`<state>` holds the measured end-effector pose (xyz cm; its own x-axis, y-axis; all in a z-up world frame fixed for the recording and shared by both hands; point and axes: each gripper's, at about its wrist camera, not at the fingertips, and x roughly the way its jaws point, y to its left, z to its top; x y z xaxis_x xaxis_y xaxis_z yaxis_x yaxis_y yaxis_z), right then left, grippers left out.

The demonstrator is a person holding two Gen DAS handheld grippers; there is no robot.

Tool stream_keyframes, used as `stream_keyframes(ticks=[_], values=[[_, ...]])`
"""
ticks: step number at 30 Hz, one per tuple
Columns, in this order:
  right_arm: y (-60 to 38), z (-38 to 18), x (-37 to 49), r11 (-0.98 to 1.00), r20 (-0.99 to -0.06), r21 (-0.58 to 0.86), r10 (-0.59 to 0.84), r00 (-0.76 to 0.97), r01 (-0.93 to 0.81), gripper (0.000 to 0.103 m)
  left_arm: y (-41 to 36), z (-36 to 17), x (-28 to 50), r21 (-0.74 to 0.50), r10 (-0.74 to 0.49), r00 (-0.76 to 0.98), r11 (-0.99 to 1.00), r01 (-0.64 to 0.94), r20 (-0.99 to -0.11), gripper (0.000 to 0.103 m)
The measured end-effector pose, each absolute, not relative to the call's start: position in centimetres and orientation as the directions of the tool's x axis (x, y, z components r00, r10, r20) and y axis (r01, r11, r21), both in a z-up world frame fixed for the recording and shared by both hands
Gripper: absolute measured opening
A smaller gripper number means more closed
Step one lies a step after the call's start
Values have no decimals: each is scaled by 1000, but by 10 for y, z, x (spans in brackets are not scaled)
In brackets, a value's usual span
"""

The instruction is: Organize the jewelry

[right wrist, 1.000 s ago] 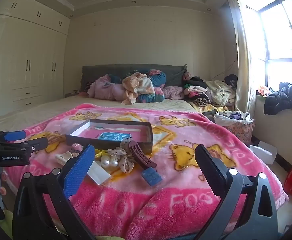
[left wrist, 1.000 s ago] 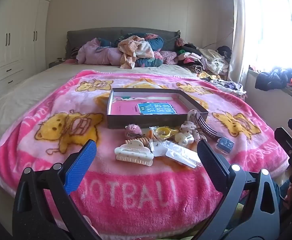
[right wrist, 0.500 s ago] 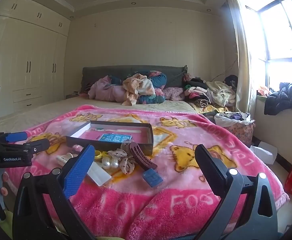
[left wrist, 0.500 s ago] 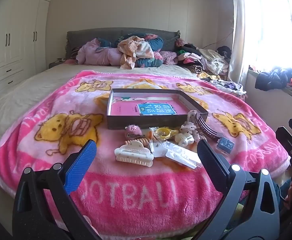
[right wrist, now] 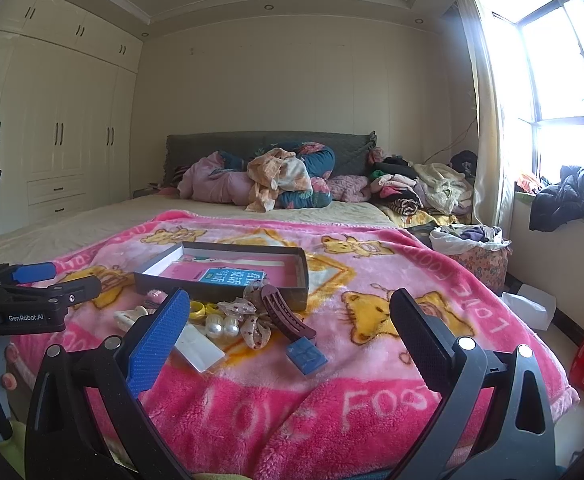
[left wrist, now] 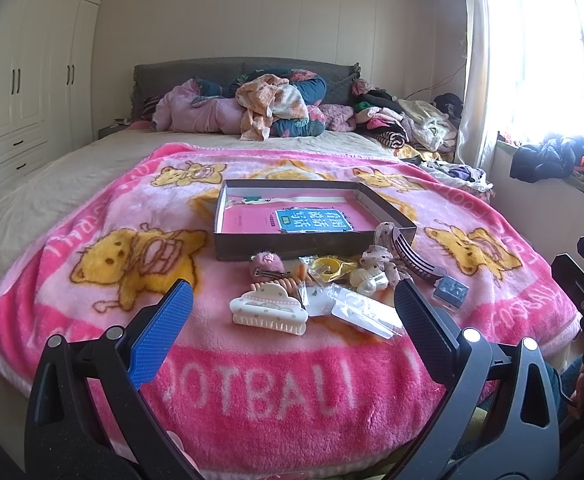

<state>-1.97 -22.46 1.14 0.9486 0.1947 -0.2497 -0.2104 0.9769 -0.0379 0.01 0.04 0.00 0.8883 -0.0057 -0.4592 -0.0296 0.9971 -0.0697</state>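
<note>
On the bed's pink blanket (left wrist: 92,216) the shallow box (left wrist: 312,216) lies beyond the heap of hair accessories (left wrist: 332,280). The cream claw clip (left wrist: 269,309), long axis crosswise, sits straight ahead of the left hand-held gripper (left wrist: 292,320), the nearer one. The right hand-held gripper (right wrist: 290,332) is also wide open and empty.

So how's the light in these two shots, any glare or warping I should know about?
Left wrist view: the window is blown out white, washing the sill; the blanket stays evenly lit. Right wrist view: the window flares over the curtain. Both views: fisheye bends the walls, with dark corners.
</note>
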Motion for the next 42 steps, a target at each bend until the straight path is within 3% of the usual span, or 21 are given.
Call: stream_keyframes(ticks=[42], values=[[-218,14,-20,977,-256,-40,194,947,-211,97,2,5,3,-64,-4,894,998,-28,-449,92]])
